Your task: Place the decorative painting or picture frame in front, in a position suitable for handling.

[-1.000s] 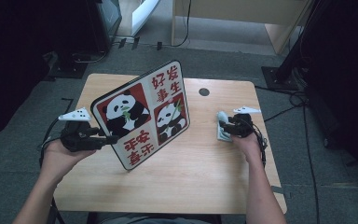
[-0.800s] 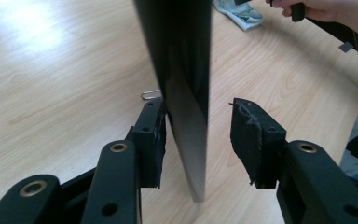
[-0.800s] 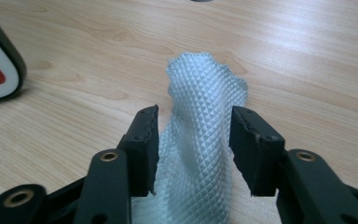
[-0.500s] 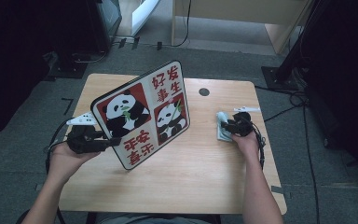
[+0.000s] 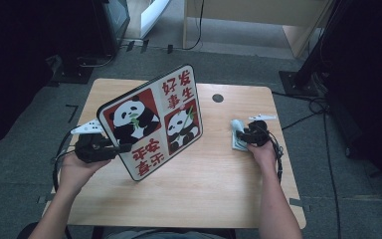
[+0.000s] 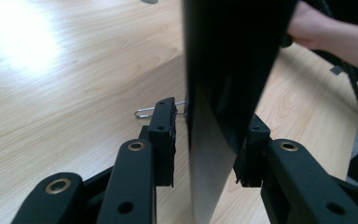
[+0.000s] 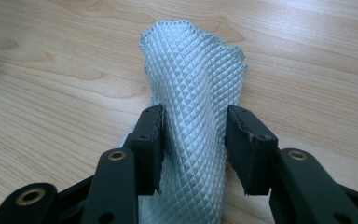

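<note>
Panda board [image 5: 151,122] stands tilted on its near lower corner at the left half of the tabletop [image 5: 214,194], its left edge between the jaws of the left gripper [image 5: 122,148] — in the left gripper view the jaws flank that thin edge [image 6: 209,154], though a sliver of gap on the left side makes a firm clamp hard to confirm. It looks stiff, flat and light but wide, so I judge it will swing unless held near mid-edge. A wire clip [image 6: 144,112] lies behind it. Farther right, the right gripper [image 7: 193,135] straddles a soft quilted cloth [image 7: 193,79] — jaws parted, barely pinching; its lower end is cut off.
</note>
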Available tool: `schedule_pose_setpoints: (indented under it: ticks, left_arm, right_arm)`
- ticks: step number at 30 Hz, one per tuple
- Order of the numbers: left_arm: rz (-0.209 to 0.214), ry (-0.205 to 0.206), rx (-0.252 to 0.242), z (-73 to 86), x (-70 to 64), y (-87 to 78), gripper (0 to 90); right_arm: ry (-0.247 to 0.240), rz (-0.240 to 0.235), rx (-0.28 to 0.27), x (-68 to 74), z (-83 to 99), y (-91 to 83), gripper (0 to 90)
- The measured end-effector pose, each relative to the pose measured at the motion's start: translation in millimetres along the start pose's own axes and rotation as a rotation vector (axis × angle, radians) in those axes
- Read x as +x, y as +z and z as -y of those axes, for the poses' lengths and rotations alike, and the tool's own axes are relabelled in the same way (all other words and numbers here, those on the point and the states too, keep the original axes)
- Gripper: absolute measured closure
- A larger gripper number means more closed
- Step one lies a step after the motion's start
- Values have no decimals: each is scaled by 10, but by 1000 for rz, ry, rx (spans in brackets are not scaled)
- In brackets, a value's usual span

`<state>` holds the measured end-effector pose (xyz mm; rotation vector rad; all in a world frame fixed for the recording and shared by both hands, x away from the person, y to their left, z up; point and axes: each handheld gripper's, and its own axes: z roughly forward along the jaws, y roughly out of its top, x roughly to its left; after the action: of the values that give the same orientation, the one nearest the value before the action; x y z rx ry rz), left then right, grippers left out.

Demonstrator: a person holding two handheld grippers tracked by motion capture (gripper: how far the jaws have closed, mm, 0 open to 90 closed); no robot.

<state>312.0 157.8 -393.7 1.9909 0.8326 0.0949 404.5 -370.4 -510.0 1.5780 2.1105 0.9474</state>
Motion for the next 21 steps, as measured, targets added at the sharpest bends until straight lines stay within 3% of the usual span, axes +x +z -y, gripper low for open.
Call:
schedule_pose_setpoints:
  ticks: [7,10,15,21]
  left_arm:
    - [15,-17,-29,-8,18,-18,717]
    - [19,-12,-35,-12,12,-24,758]
    - [18,-26,-36,-13,20,-35,806]
    - [14,-31,-34,-10,-2,-39,808]
  right_arm:
    - [9,0,-27,8,42,0,610]
    - [15,-2,-31,18,42,5,662]
    - [25,-40,-43,6,59,9,754]
    - [65,-61,-32,-9,43,11,794]
